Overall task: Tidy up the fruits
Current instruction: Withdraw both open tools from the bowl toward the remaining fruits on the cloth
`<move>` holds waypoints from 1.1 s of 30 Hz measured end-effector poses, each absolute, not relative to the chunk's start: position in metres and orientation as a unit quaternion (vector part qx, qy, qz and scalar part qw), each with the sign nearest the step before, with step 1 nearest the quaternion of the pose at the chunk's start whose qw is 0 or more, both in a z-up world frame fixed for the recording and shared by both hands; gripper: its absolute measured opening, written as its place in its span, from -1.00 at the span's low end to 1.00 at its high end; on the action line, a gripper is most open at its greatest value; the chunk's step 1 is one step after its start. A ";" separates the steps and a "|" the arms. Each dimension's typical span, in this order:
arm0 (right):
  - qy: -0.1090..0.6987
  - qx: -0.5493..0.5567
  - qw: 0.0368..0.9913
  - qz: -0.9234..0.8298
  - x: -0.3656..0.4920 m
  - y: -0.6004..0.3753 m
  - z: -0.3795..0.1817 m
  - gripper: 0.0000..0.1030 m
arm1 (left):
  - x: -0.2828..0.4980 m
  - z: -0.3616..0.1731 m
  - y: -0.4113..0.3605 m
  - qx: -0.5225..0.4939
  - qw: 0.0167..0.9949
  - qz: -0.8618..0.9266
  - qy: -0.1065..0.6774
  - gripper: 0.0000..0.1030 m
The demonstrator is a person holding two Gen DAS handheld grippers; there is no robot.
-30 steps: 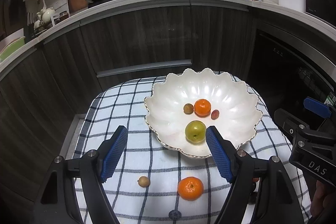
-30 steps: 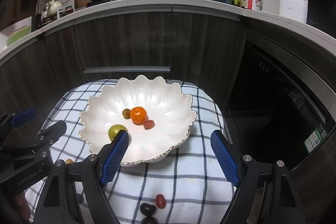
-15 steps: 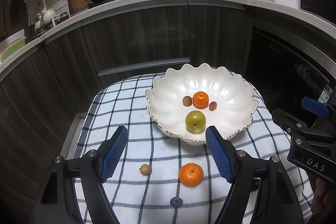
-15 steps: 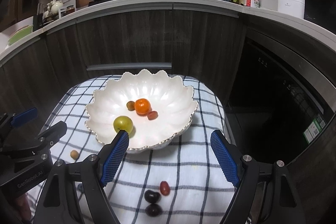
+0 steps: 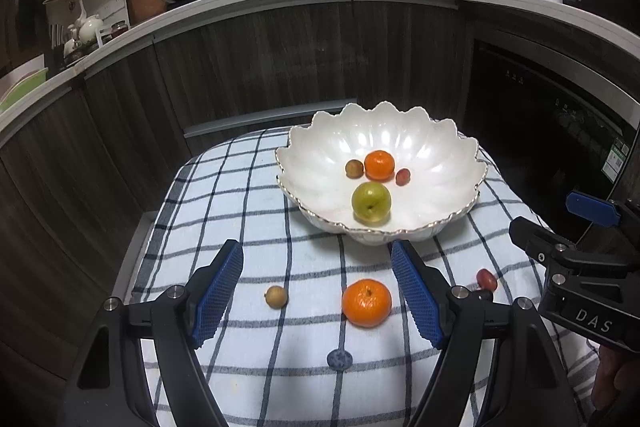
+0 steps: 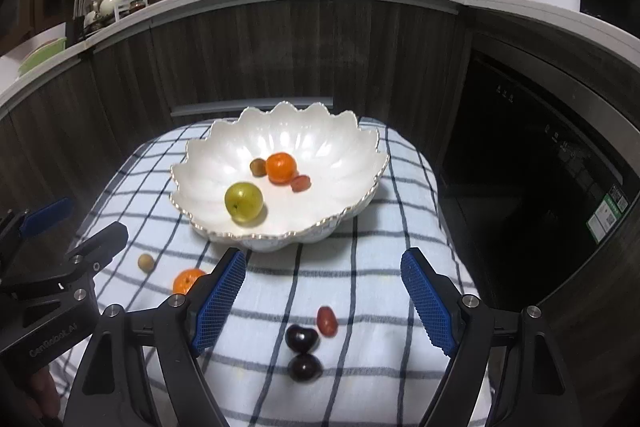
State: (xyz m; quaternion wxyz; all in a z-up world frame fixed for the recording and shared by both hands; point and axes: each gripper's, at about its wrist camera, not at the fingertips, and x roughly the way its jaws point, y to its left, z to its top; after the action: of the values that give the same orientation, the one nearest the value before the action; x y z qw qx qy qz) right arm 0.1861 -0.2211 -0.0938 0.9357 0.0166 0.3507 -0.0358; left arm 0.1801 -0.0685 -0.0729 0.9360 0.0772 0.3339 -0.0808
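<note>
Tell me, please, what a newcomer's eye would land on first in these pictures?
Probably the white scalloped bowl at the far side of the checked cloth, holding a green apple and an orange with two small fruits. Next, the loose orange on the cloth between the open left gripper's blue pads.
</note>
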 end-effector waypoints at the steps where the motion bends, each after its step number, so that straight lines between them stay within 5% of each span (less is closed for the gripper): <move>1: 0.352 0.016 0.935 -0.034 0.185 -0.220 -0.096 0.57 | 0.179 -0.074 -0.069 0.077 0.936 -0.081 0.334 0.49; 33: 0.374 0.008 0.927 -0.018 0.165 -0.208 -0.139 0.56 | 0.156 -0.121 -0.063 0.080 0.926 -0.087 0.359 0.49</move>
State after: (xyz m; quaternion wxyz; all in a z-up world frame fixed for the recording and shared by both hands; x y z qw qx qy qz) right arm 0.1653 -0.2078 -0.1395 0.9273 0.0081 0.3739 -0.0180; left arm 0.1561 -0.0630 -0.1207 0.9259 0.0796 0.3589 -0.0870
